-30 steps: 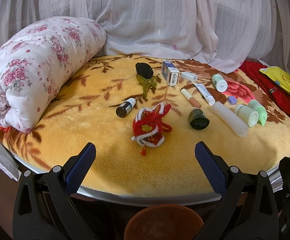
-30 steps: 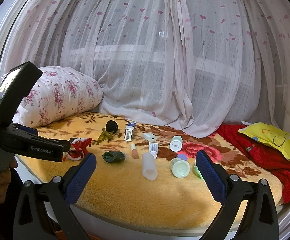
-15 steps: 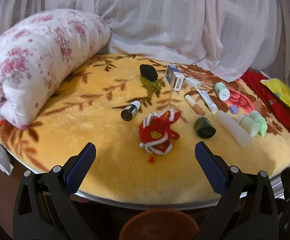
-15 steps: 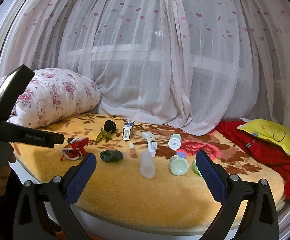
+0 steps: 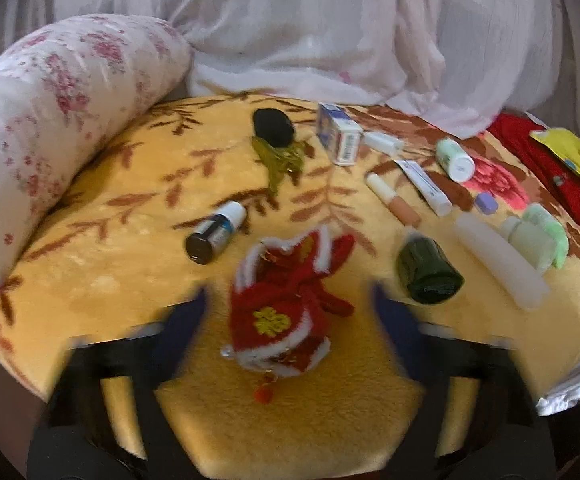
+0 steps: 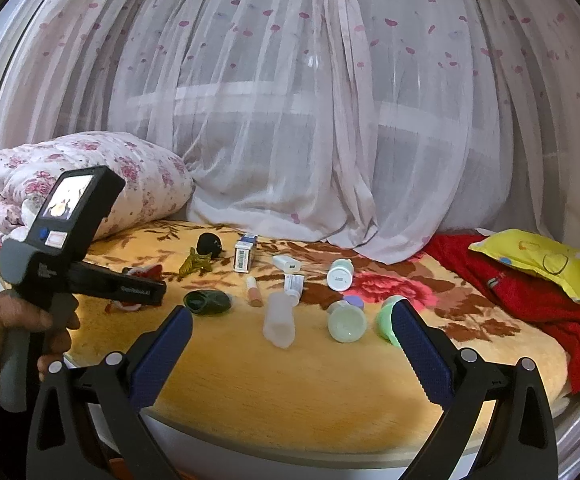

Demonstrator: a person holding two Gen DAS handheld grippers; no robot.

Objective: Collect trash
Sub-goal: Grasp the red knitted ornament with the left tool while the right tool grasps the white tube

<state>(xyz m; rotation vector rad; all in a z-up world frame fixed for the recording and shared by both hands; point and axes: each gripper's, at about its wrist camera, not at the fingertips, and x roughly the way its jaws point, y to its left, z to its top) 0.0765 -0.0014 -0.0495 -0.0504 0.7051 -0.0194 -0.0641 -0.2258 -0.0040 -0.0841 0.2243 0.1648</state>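
Note:
Several small items lie on a yellow fleece blanket (image 5: 102,280). A red knitted pouch (image 5: 286,312) with white trim lies between the blurred fingers of my open left gripper (image 5: 290,316). Around it are a small dark bottle (image 5: 214,232), a dark green jar (image 5: 426,272), a white tube (image 5: 498,264), a blue-white box (image 5: 338,136), a green hair claw (image 5: 282,160) and a black lump (image 5: 272,126). My right gripper (image 6: 290,352) is open and empty above the blanket's near edge, short of the white tube (image 6: 278,320) and pale green jars (image 6: 346,322).
A rolled floral quilt (image 5: 38,120) lies at the left. Sheer curtains (image 6: 290,120) hang behind. A red cloth (image 6: 530,296) with a yellow pillow (image 6: 538,260) lies at the right. The left gripper body and the hand holding it (image 6: 50,272) show in the right wrist view.
My left gripper has moved forward over the blanket, so its open fingers now flank the red pouch; its view is motion-blurred. The right gripper has moved a little closer to the blanket.

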